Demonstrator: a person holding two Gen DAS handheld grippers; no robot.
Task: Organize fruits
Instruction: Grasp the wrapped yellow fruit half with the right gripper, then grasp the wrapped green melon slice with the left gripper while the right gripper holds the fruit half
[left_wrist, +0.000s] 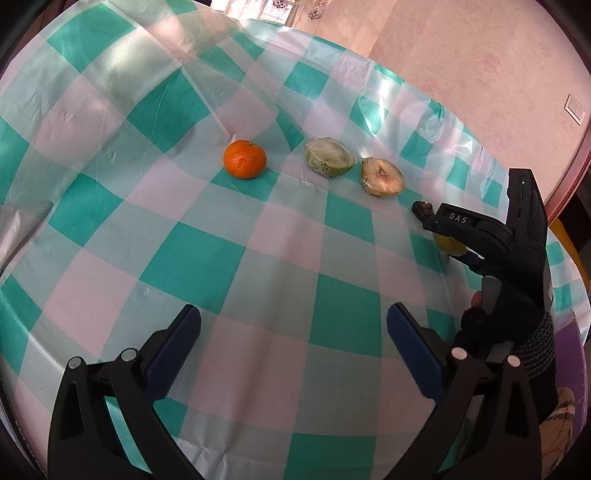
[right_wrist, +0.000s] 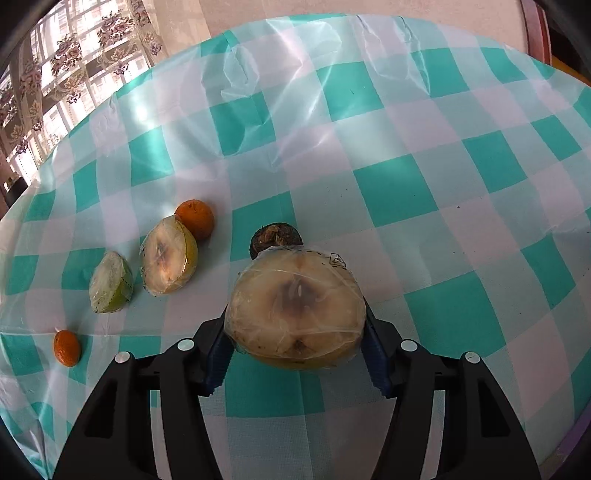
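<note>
A wrapped half fruit (right_wrist: 297, 312) is clamped between the fingers of the right gripper (right_wrist: 295, 343) at lower centre of the right wrist view, probably for adding to the row at left: a green half (right_wrist: 110, 282), a yellow half (right_wrist: 170, 254) and two oranges (right_wrist: 195, 218). A dark lump (right_wrist: 275, 236) is seen just beyond. The left gripper (left_wrist: 293, 354) is held wide open and empty. Bare tabletop (right_wrist: 406, 147) is left ahead.

Teal-and-white checked tablecloth (left_wrist: 229, 254); orange tangerine (left_wrist: 244, 159).
</note>
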